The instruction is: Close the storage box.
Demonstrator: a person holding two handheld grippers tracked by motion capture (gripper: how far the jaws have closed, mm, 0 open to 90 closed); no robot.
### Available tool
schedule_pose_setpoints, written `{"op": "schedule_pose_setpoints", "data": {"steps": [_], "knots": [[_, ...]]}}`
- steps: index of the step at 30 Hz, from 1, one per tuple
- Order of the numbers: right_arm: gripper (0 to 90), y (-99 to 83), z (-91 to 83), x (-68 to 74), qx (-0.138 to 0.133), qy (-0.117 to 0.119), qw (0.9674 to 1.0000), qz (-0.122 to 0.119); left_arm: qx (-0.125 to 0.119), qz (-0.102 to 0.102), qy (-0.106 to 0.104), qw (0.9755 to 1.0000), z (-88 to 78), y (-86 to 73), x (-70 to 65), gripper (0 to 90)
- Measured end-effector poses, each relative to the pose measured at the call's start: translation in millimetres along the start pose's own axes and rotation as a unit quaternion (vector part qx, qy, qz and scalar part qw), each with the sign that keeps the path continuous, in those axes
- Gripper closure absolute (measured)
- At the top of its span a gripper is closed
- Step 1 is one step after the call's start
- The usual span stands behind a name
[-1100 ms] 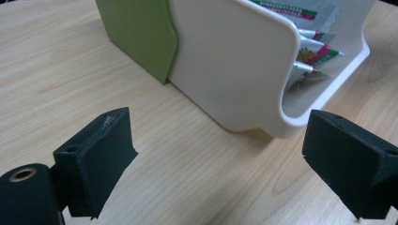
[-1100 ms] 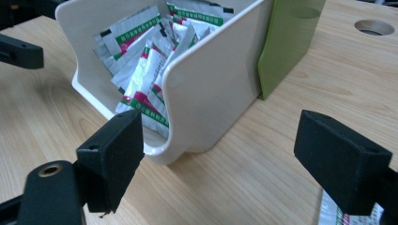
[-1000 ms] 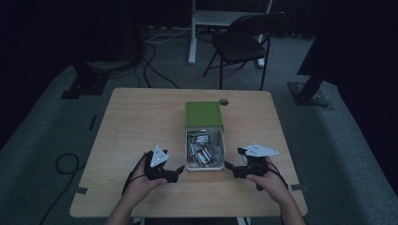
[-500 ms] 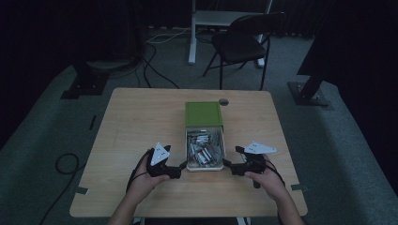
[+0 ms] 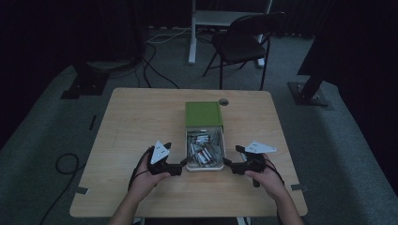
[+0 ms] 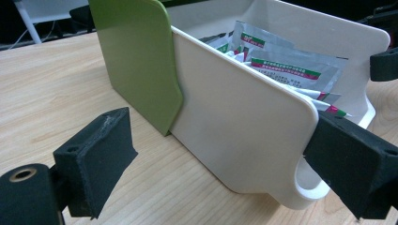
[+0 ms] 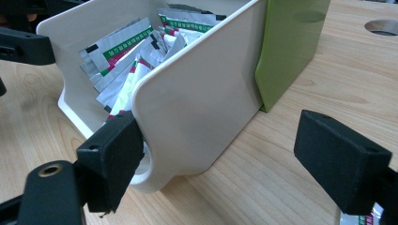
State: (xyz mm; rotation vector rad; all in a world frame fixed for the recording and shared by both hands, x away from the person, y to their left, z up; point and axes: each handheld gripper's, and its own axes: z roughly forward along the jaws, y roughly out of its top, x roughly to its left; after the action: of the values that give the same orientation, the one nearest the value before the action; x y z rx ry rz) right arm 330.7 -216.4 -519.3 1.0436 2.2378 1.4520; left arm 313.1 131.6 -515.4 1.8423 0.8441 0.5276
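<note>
A green box (image 5: 202, 114) stands mid-table with its white drawer (image 5: 205, 168) pulled out toward me. Several foil packets (image 5: 204, 150) lie in the drawer, and they show above its wall (image 6: 281, 61) (image 7: 126, 56). My left gripper (image 5: 180, 166) rests on the table at the drawer's front left corner. Its jaws are open, spread wide across the drawer's side wall (image 6: 234, 122), the right one against the front corner. My right gripper (image 5: 228, 164) sits at the front right corner, also open, with its left jaw next to the drawer's front lip (image 7: 150, 180).
The wooden table (image 5: 141, 122) has a round cable hole (image 5: 223, 101) behind the box. On the floor beyond it are a dark folding chair (image 5: 244, 42), a white stand (image 5: 220, 18) and cables (image 5: 155, 51). My hands are close to the table's near edge.
</note>
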Motion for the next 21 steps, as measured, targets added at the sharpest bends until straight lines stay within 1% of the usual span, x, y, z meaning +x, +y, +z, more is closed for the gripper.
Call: {"op": "schedule_pose_setpoints", "data": {"steps": [1, 5, 6, 11, 21], "knots": [[16.0, 0.0, 0.1, -0.2, 0.000, 0.000, 1.0000, 0.000, 0.001, -0.004, -0.002, 1.0000, 0.7, -0.4, 0.5, 9.8], [14.0, 2.0, 0.9, -1.7, 0.004, 0.002, 1.0000, -0.003, 0.002, -0.004, -0.003, 1.0000, 1.3, 0.2, 1.0, 9.8], [14.0, 2.4, 1.3, -1.7, 0.003, 0.002, 1.0000, -0.003, 0.004, 0.001, -0.002, 1.0000, 1.6, 1.2, 1.3, 9.8], [14.0, 3.3, 3.0, -2.4, 0.003, 0.000, 1.0000, 0.002, 0.006, 0.006, 0.003, 1.0000, 2.9, 3.1, 3.0, 9.8], [14.0, 5.3, 4.7, -5.2, 0.001, -0.006, 1.0000, 0.002, 0.007, 0.002, 0.000, 1.0000, 6.4, 4.5, 6.1, 9.7]]}}
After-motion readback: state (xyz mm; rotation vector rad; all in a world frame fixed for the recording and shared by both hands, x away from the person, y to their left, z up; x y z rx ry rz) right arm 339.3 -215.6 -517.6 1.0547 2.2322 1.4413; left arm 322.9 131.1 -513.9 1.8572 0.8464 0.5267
